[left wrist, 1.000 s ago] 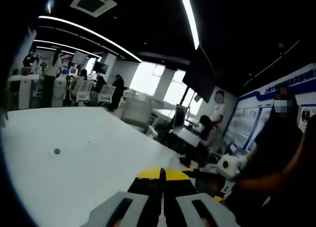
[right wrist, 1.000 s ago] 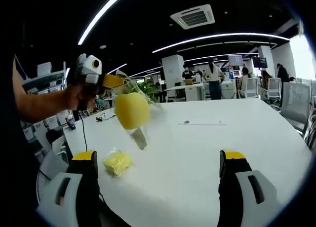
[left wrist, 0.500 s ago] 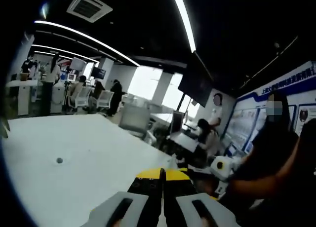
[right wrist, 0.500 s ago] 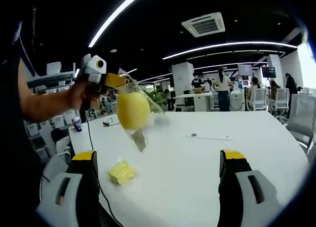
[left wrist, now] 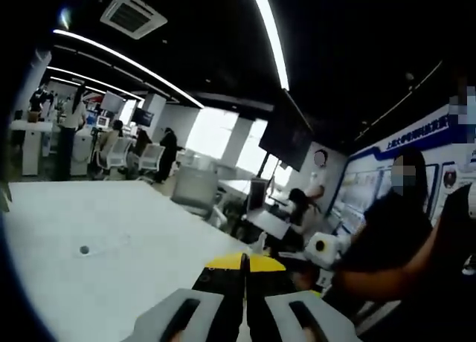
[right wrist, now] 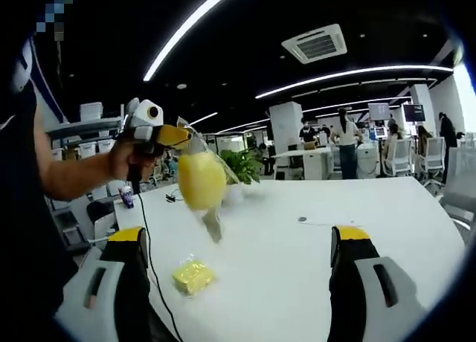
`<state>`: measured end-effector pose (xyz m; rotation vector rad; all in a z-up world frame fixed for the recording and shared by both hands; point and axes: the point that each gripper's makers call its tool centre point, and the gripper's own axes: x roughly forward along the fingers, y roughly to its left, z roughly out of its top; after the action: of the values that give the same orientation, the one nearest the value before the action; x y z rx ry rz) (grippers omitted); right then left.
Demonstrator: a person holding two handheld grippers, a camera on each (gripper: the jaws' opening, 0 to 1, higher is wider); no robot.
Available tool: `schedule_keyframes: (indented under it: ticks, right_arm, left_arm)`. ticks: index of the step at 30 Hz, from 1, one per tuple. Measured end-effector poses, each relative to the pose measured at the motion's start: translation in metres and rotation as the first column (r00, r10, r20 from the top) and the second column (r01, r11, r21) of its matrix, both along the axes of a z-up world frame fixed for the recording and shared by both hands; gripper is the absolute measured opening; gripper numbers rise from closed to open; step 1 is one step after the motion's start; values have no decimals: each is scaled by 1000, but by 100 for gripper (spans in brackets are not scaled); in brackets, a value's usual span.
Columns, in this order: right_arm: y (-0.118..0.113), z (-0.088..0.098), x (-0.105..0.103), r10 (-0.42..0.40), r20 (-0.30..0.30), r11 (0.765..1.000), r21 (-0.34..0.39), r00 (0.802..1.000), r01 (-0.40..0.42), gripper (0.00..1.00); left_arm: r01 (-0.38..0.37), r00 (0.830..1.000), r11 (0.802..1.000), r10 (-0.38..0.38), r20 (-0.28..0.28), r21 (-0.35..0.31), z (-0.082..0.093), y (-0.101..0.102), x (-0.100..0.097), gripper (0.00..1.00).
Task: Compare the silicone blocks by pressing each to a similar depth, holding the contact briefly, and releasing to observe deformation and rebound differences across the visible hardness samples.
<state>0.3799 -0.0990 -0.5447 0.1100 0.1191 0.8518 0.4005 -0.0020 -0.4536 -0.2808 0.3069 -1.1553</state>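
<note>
In the right gripper view, my left gripper [right wrist: 175, 136] is held up in a hand at the upper left, its yellow-tipped jaws shut on the top of a clear plastic bag. A rounded yellow silicone block [right wrist: 201, 180] hangs in that bag above the white table [right wrist: 297, 275]. A second yellow block [right wrist: 193, 276], in clear wrap, lies on the table below it. My right gripper [right wrist: 239, 242] stands open, wide apart, with nothing between its jaws. In the left gripper view, my left gripper [left wrist: 244, 263] has its jaws pressed together.
A small round hole [right wrist: 302, 219] marks the table top, also visible in the left gripper view [left wrist: 84, 249]. A black cable [right wrist: 146, 242] hangs from the left gripper. A potted plant [right wrist: 242, 166] stands at the table's far edge. People, desks and chairs [left wrist: 119, 150] fill the background.
Both cameras have tilted a little, so the room has shifted in each view. The bagged block still hangs from the shut left gripper. The right gripper stays open.
</note>
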Motion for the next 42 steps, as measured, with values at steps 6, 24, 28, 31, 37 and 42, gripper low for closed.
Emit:
schedule_keyframes:
  ticks: [6,24,28,31,37,42]
  right_arm:
    - [24,-9,-2,69,12,998,-14,998,-68,96]
    - [74,11,-7,206,59,977,44,977,-209,86]
    - [82,11,-8,229,57,970,72,972,-232,80]
    - [87,13,-9,240,59,965,89,969,-245,78]
    - [97,15,-14,275,61,955,94,959,-280,71]
    - [95,34,-14,277,66,939,192,958,-285,63]
  left_arm:
    - [11,1000,1000,-11,-21,-3,-7,-1,-5,0]
    - [29,999,999,-30,-21,-43,10,12,-22,0]
    - [30,999,998,-31,-25,-54,12,12,-25,0]
    - [34,999,998,-35,-21,-57,13,11,-28,0]
    - [45,999,996,-47,-24,-70,15,11,-33,0]
    - [47,998,995,-51,-38,-91,16,11,-37,0]
